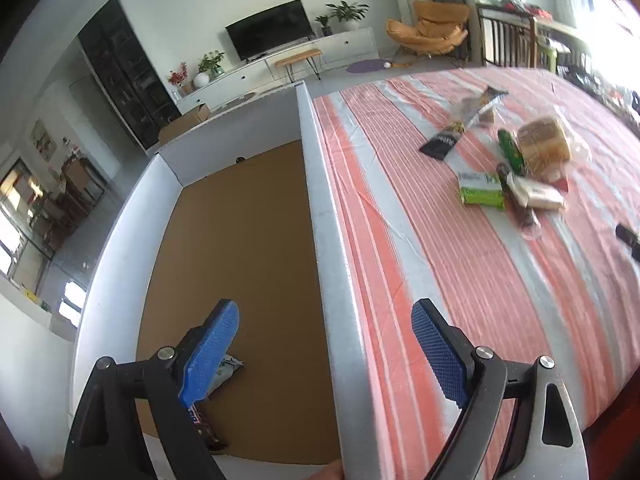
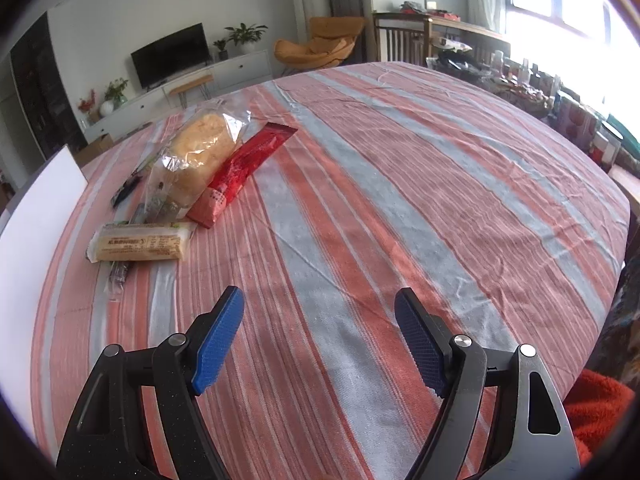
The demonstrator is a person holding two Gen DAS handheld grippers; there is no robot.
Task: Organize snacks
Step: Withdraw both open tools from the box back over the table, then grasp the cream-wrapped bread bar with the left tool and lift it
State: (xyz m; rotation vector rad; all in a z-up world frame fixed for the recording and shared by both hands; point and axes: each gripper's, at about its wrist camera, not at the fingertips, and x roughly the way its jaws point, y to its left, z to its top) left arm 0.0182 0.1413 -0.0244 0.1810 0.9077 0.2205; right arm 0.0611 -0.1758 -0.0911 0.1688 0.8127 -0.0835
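Note:
My left gripper (image 1: 324, 344) is open and empty, held over the right wall of a white cardboard box (image 1: 320, 184) with a brown floor. Two snack packets (image 1: 218, 376) lie in the box's near corner, partly hidden by the left finger. A pile of snacks lies on the striped tablecloth: a bagged bread loaf (image 1: 544, 146), a green box (image 1: 480, 192), a long dark packet (image 1: 460, 128). In the right wrist view my right gripper (image 2: 320, 336) is open and empty above the cloth, short of the bread loaf (image 2: 200, 152), a red packet (image 2: 244, 168) and a beige bar (image 2: 140, 244).
The table's striped cloth (image 2: 400, 200) stretches far and right. The white box wall (image 2: 36, 216) shows at the left edge of the right wrist view. A black object (image 1: 630, 240) lies at the table's right. Cluttered items (image 2: 540, 92) line the window side.

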